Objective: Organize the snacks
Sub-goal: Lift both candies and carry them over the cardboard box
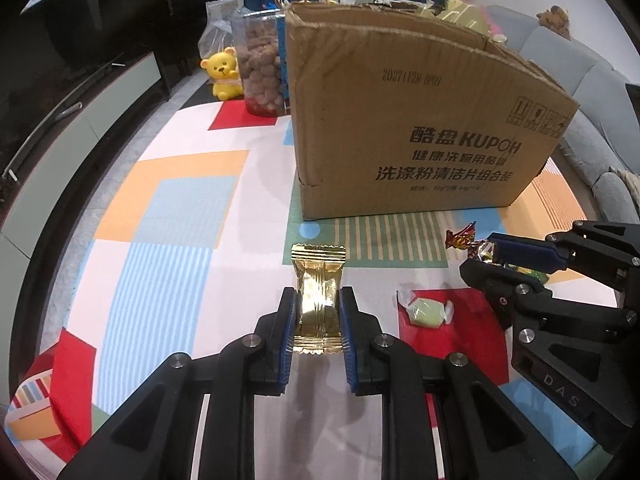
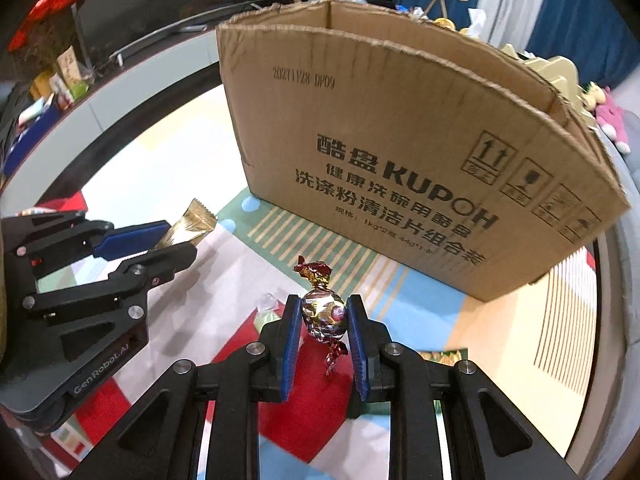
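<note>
My left gripper (image 1: 319, 305) is shut on a gold foil snack packet (image 1: 318, 292), lifted off the patterned tablecloth (image 1: 180, 216). In the right wrist view the same gripper (image 2: 182, 240) comes in from the left with the gold packet (image 2: 192, 220) sticking out past its fingertips. My right gripper (image 2: 323, 309) is shut on a twist-wrapped foil candy (image 2: 324, 312) with red and gold ends; in the left wrist view it (image 1: 486, 258) holds the candy (image 1: 466, 240) at the right. An open cardboard box (image 1: 420, 120) (image 2: 400, 152) stands just beyond both grippers.
A pale green wrapped candy (image 1: 426, 311) lies on the cloth between the grippers, partly hidden (image 2: 267, 307) in the right wrist view. A jar of brown snacks (image 1: 260, 72) and a yellow bear figure (image 1: 222, 74) stand left of the box. A grey sofa (image 1: 580, 60) lies to the right.
</note>
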{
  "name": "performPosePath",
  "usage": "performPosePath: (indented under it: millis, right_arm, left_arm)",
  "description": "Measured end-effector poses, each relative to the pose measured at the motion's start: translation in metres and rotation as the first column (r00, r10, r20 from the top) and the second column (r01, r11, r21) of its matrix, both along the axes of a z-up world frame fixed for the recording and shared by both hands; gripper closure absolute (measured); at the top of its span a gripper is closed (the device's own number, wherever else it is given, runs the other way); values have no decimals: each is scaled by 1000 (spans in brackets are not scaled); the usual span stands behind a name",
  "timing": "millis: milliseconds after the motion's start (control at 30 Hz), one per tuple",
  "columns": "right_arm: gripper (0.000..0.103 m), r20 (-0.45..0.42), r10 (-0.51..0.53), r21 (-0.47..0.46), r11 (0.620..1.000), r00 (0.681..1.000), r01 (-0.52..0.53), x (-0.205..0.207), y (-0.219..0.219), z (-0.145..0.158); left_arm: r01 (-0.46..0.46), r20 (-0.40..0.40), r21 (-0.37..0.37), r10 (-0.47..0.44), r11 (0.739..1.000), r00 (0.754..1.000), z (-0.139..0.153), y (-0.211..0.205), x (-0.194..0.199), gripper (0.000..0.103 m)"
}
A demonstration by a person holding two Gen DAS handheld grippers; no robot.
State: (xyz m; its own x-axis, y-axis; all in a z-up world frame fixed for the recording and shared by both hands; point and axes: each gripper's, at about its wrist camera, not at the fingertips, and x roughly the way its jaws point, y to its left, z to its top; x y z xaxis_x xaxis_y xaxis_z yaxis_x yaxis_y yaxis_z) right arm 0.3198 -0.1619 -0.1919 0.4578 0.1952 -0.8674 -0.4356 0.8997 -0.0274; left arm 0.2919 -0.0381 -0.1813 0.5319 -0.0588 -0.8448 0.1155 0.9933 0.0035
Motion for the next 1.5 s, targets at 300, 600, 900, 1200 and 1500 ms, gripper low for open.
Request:
performPosePath:
  millis: [300,600,900,1200,1500]
  right_arm:
    - [79,10,-100,48,994,995,100,-17,-4,21]
    - [79,56,-202,54,979,978,199,-40,-7,41]
    - [79,86,-273,79,961,958,267,-50,-17,64]
    - [79,106,-303,102,951,947,292,-52,-22,87]
    - [79,139,-329,133,941,934,312,-53,-30,111]
  left_arm:
    - [-7,30,-3,7,1000,1000,20,3,-14,81]
    - [-10,55,-10,11,1000,998,37,4,-23,81]
    - [-11,71,-19,12,1000,997,56,3,-28,81]
    - [-5,93,-28,8,1000,996,78,-1,-25,81]
    - [10,125,-41,-5,999,992,103,-8,-20,81]
